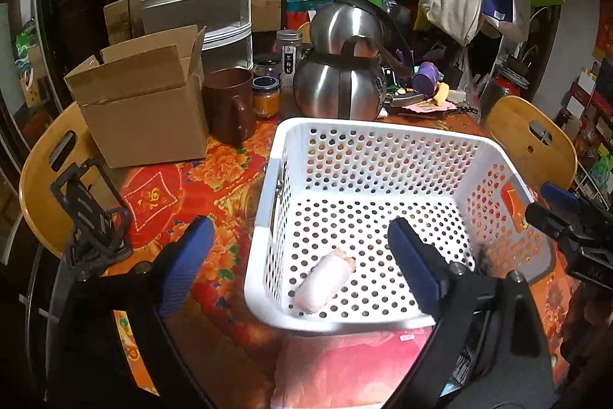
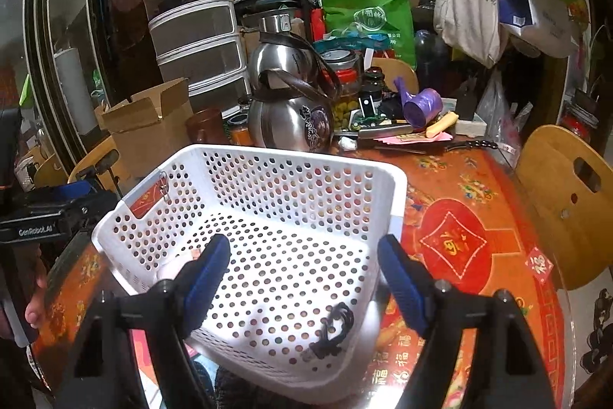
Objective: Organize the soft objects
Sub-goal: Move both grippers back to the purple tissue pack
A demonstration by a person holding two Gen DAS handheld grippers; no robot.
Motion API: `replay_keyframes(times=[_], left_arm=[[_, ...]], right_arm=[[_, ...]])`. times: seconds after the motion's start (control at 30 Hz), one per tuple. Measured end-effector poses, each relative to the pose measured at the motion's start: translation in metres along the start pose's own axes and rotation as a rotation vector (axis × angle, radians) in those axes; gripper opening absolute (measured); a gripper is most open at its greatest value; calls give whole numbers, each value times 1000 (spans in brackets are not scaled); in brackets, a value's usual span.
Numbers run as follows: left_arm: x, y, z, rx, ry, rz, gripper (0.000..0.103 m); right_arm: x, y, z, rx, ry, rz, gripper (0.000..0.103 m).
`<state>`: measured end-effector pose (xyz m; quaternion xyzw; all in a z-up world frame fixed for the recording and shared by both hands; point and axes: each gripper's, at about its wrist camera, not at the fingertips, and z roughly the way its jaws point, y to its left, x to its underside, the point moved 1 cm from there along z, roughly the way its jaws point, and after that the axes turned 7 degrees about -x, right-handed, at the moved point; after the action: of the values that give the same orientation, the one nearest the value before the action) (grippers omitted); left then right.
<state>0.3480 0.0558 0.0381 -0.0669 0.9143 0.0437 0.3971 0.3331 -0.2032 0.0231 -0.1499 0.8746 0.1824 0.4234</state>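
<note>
A white perforated basket [image 1: 367, 140] stands on the red patterned table; it also shows in the right wrist view [image 2: 268, 160]. A pale pink soft roll [image 1: 325, 280] lies on the basket floor near the front left; in the right wrist view only a bit of it [image 2: 172, 267] shows behind my finger. A small black stringy item [image 2: 333, 330] lies on the basket floor. My left gripper [image 1: 299, 263] is open and empty above the basket's front left rim. My right gripper [image 2: 302, 275] is open and empty over the basket.
An open cardboard box [image 1: 141, 102], a brown mug [image 1: 230, 102], jars and a steel gourd-shaped kettle [image 1: 341, 83] stand behind the basket. A pink cloth [image 1: 345, 370] lies in front of it. Wooden chairs [image 2: 567, 202] flank the table. Bags hang at the back right.
</note>
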Motion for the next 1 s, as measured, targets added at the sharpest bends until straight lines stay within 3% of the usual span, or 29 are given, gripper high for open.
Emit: replay_keyframes(times=[0.33,0.53,0.63,0.8,1.0], left_arm=[[46,24,-69,-2,-59,-2,91],[106,49,-133,-47,-90,15,94],[140,62,-155,-18,-85,-15,95],[194,64,-172,1,-97,-44,95],[249,37,-169,36,-88,-27,95]], right_arm=[[22,28,-47,-3,-25,-13,79],[78,53,-105,-17,-56,-37,81],[107,62,-123,-24,-79,-26,83],[157,89,-132,-29,-84,-39,83],[204,126,-133,-115,-93,-72,83]])
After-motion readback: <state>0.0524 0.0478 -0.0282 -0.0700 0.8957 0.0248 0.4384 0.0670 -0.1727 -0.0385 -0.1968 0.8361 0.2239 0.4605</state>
